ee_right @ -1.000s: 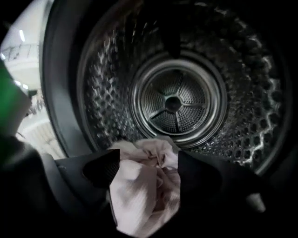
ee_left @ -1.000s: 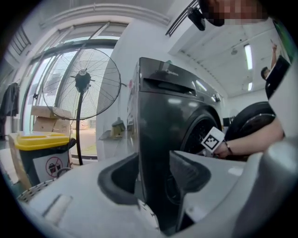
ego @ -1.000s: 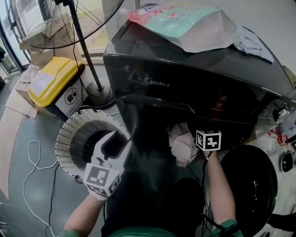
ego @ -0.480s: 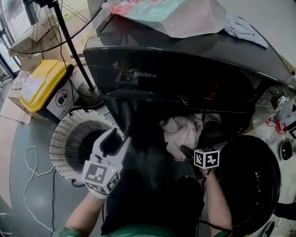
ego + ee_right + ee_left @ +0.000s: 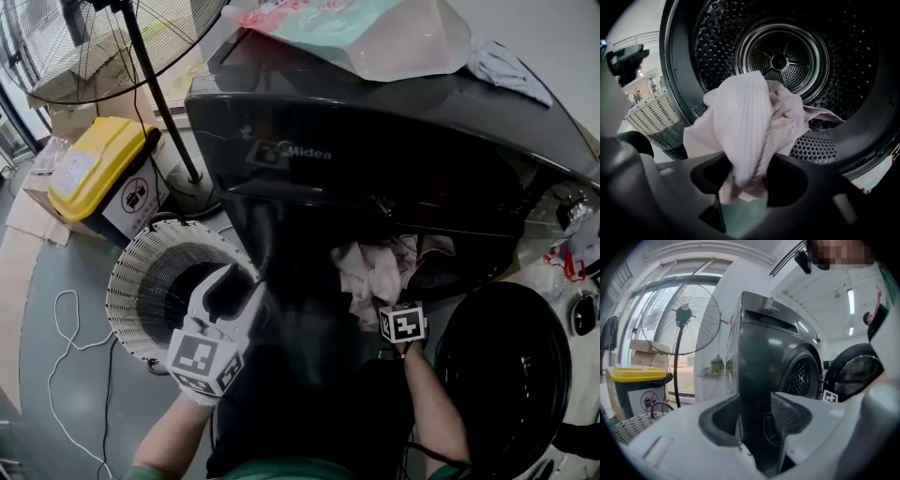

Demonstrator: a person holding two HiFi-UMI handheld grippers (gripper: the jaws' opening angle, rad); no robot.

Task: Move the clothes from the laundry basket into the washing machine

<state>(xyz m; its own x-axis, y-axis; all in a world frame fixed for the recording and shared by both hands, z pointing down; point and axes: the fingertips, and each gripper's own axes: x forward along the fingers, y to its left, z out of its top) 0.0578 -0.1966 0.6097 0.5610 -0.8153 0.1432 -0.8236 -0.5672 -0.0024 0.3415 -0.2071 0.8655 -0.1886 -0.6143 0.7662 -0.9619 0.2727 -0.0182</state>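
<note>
The dark washing machine [image 5: 394, 173] stands with its door [image 5: 506, 375] swung open to the right. A pale pink garment [image 5: 373, 272] hangs over the lip of the drum [image 5: 780, 61]. My right gripper [image 5: 386, 307] is at the drum mouth; its jaws have just been closing, and the pink garment [image 5: 745, 117] now fills the gap of this gripper [image 5: 745, 180], pinched between the pads. The white laundry basket [image 5: 150, 281] sits on the floor at the left. My left gripper [image 5: 239, 286] hovers over its right rim, open and empty [image 5: 757, 413], beside the machine's side.
A yellow-lidded bin [image 5: 94, 169] and a standing fan [image 5: 94, 37] are left of the machine. A plastic bag [image 5: 375, 28] and a grey cloth [image 5: 506, 70] lie on top of it. A white cable [image 5: 66, 347] runs over the floor by the basket.
My right gripper has come down and back from the drum opening, and the pink garment now drapes over the drum's lip. The left gripper has stayed put.
</note>
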